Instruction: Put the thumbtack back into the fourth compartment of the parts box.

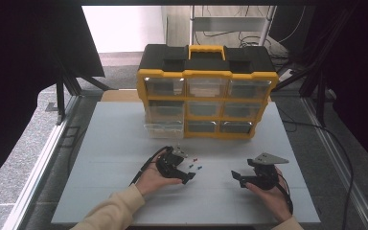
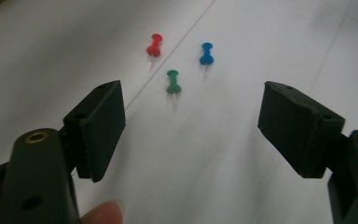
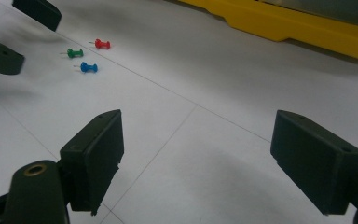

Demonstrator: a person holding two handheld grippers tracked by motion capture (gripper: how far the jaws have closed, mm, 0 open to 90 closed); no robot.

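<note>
Three push pins lie together on the white table: a red one (image 2: 154, 45), a green one (image 2: 173, 82) and a blue one (image 2: 206, 52). In the high view they are tiny specks, red (image 1: 196, 159), green (image 1: 190, 166) and blue (image 1: 200, 167), just right of my left gripper (image 1: 186, 166). That left gripper (image 2: 193, 107) is open, low over the table, jaws pointing at the pins with nothing between them. My right gripper (image 1: 242, 171) (image 3: 196, 126) rests open farther right, aimed toward the pins (image 3: 89, 67), and holds nothing.
A yellow and black drawer organizer (image 1: 206, 91) stands at the back of the table; its bottom-left clear drawer (image 1: 163, 128) sticks out a little. Its yellow base (image 3: 284, 25) shows in the right gripper view. Cables trail from both grippers.
</note>
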